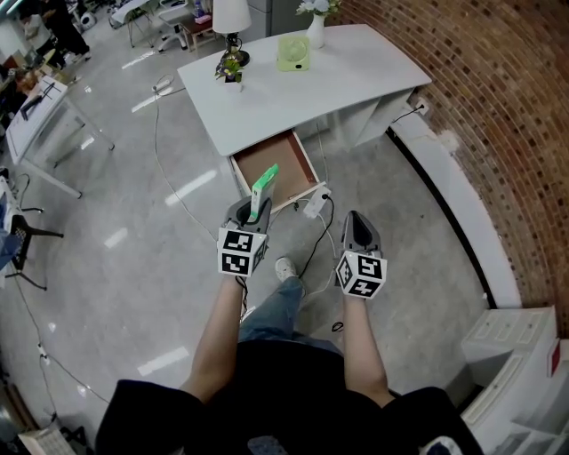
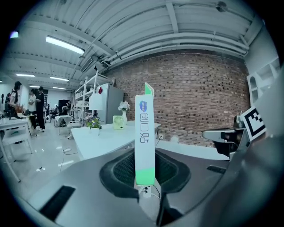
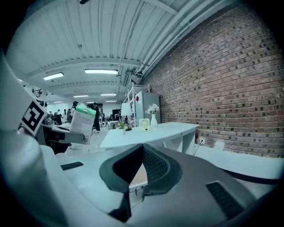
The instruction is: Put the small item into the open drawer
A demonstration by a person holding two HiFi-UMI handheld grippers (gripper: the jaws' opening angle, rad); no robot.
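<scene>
Left tongs: lower centre-left of the head view, pointing up the frame toward the table. The jaws are partly closed and clamp the green lower end of the small item, a slim white box with blue lettering. The box stands upright out of the jaws, roughly vertical in the left gripper view.

Right tongs: lower centre-right of the head view, level with the left pair. In the right gripper view the two jaw tips meet and nothing lies between them. The box also shows at the left of that view.

Small item: held in the air, not in the drawer. In the head view its upper end overlaps the lower-left corner of the open drawer; how far it stands from the drawer front cannot be told.

Drawer: pulled out from the near edge of the table, at mid-frame, with its brown bottom exposed.

Table: white, in the upper centre of the head view. It carries a lamp, a small potted plant, a pale green fan and a vase of flowers, all along its far side.

Surroundings: a brick wall runs down the right side of the frame. A white power strip with cables lies on the floor just below the drawer.
</scene>
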